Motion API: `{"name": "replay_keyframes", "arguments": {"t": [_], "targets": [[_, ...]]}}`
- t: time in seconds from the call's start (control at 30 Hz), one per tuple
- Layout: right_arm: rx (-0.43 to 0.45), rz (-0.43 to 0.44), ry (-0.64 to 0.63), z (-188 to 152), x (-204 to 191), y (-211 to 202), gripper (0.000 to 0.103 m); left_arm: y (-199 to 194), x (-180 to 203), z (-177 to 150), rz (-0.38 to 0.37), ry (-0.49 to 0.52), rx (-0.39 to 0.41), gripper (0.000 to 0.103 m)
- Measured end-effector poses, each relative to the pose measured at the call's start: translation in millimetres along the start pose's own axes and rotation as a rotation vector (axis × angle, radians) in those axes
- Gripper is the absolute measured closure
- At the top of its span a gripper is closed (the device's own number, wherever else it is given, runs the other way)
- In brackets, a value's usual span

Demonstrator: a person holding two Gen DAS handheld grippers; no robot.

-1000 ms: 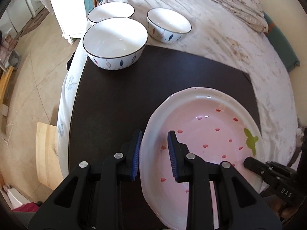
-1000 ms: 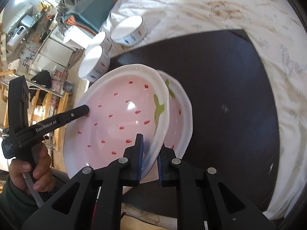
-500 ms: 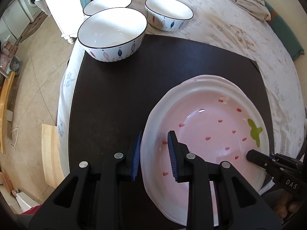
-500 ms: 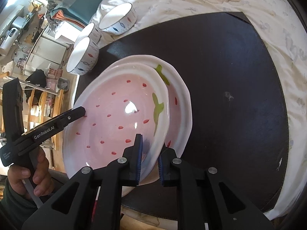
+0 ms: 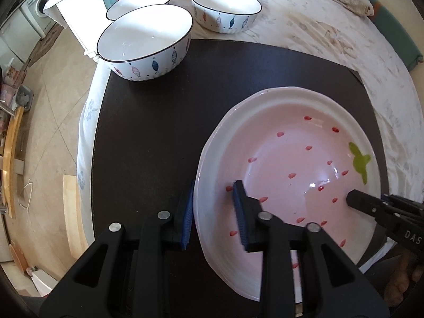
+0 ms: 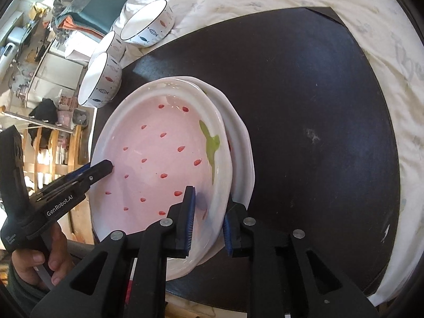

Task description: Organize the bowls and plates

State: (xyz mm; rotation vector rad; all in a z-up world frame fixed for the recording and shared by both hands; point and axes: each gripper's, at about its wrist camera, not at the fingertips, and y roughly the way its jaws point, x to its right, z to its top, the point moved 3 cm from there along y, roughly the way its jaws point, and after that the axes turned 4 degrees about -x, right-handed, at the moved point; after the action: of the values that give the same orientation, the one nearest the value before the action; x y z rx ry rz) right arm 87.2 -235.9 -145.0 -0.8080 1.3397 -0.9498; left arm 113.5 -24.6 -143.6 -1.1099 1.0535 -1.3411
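Observation:
A pink strawberry-pattern plate (image 5: 291, 159) (image 6: 164, 153) rests on a second plate of the same kind (image 6: 242, 159) on the dark mat (image 5: 159, 132). My left gripper (image 5: 214, 212) is open, its jaws standing either side of the top plate's left rim. My right gripper (image 6: 208, 217) is also open, astride the plate's opposite rim; it shows in the left wrist view (image 5: 371, 206). Three white fish-pattern bowls stand at the far end: a large one (image 5: 145, 42) on the mat corner, two (image 5: 225, 8) (image 5: 137, 0) on the bedsheet.
The mat lies on a white patterned bedsheet (image 5: 318, 34). A white cabinet (image 5: 76, 13) and tiled floor (image 5: 47, 122) are to the left. A teal cushion (image 5: 392, 34) lies at the far right.
Both grippers lowered the top plate onto the lower plate, then opened their jaws and let go of its rim.

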Motion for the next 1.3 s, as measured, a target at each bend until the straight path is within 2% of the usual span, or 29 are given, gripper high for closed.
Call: {"name": "replay_keyframes", "arguments": {"t": [0.23, 0.4, 0.53, 0.93, 1.1, 1.17, 1.23, 1.3], "targets": [[0.012, -0.068, -0.061, 1.5, -6.3, -4.3, 0.079, 3.1, -0.5, -0.1, -0.03, -0.005, -0.013, 0.075], [0.005, -0.058, -0.034, 3.0, -0.6, -7.9, 0.079, 3.4, -0.3, -0.1, -0.029, -0.004, -0.013, 0.074], [-0.011, -0.074, -0.042, 2.1, -1.9, -10.4, 0.079, 3.9, 0.3, 0.3, -0.009, 0.003, -0.004, 0.069], [-0.053, -0.037, -0.02, -7.2, 0.9, -19.4, 0.079, 3.8, 0.1, -2.6, -0.006, 0.016, -0.013, 0.065], [-0.059, -0.063, -0.014, -10.1, 8.1, -24.6, 0.079, 3.2, -1.6, -2.9, 0.003, 0.012, -0.011, 0.064], [-0.037, -0.068, -0.006, -9.9, 10.7, -30.1, 0.079, 2.8, -3.2, -2.6, -0.007, -0.001, -0.017, 0.064], [0.03, -0.11, 0.035, -5.8, 19.5, -40.1, 0.079, 1.7, -5.8, -2.5, -0.013, -0.024, -0.016, 0.064], [0.067, -0.11, 0.091, -1.1, 30.2, -45.1, 0.079, -2.5, -7.9, -2.3, -0.008, -0.043, 0.002, 0.064]]}}
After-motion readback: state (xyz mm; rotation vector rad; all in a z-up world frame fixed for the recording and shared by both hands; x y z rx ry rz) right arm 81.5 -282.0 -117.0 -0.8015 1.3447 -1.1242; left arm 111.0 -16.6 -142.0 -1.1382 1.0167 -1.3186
